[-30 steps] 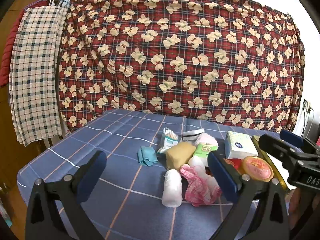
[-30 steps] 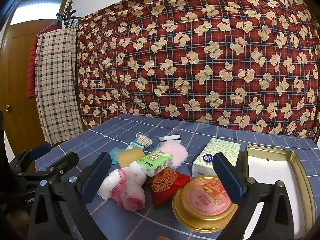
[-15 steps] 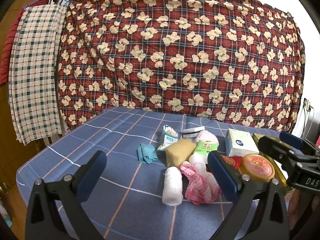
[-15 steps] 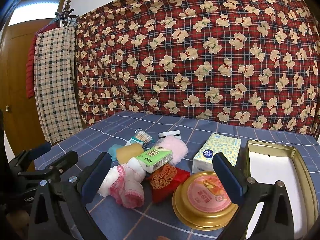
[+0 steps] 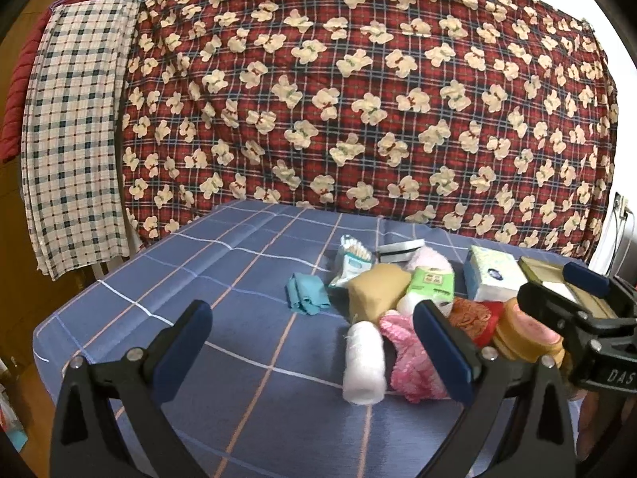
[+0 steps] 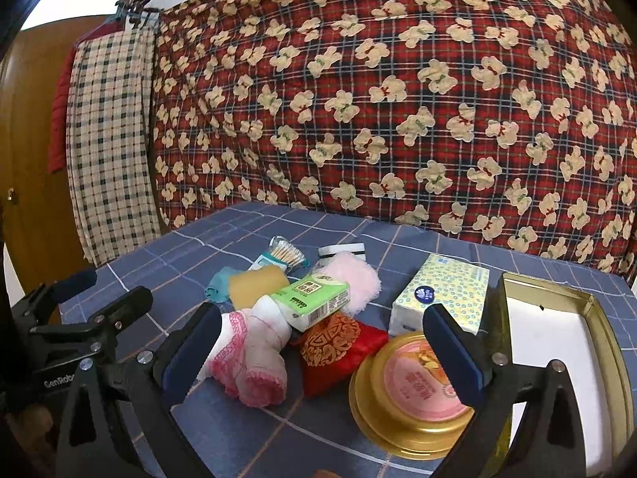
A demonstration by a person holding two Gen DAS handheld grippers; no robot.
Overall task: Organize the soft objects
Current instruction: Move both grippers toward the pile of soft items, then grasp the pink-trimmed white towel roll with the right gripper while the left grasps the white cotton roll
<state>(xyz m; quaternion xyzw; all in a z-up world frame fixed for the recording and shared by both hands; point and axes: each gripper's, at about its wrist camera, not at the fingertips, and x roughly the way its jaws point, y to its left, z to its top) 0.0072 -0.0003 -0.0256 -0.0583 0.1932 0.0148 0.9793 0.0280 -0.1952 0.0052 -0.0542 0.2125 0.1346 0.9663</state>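
Observation:
A pile of soft things lies on the blue checked table: a white roll (image 5: 364, 362), a pink-and-white knitted cloth (image 6: 254, 358), a tan sponge (image 5: 378, 290), a teal cloth (image 5: 306, 298), a green tissue pack (image 6: 314, 298), a fluffy pink pad (image 6: 354, 279), a red embroidered pouch (image 6: 338, 350). My left gripper (image 5: 310, 352) is open and empty, above the table just before the roll. My right gripper (image 6: 318, 352) is open and empty, over the pouch and knitted cloth.
An open gold tin (image 6: 557, 358) with a white inside stands at the right. Its round gold lid (image 6: 410, 394) lies beside it. A tissue box (image 6: 442, 298) and a cotton swab pack (image 6: 278, 255) sit behind the pile. A bear-print quilt (image 6: 398, 99) hangs behind.
Both views have tilted slightly; the table and pile sit a little lower in frame. Both grippers stay open and nothing was picked up.

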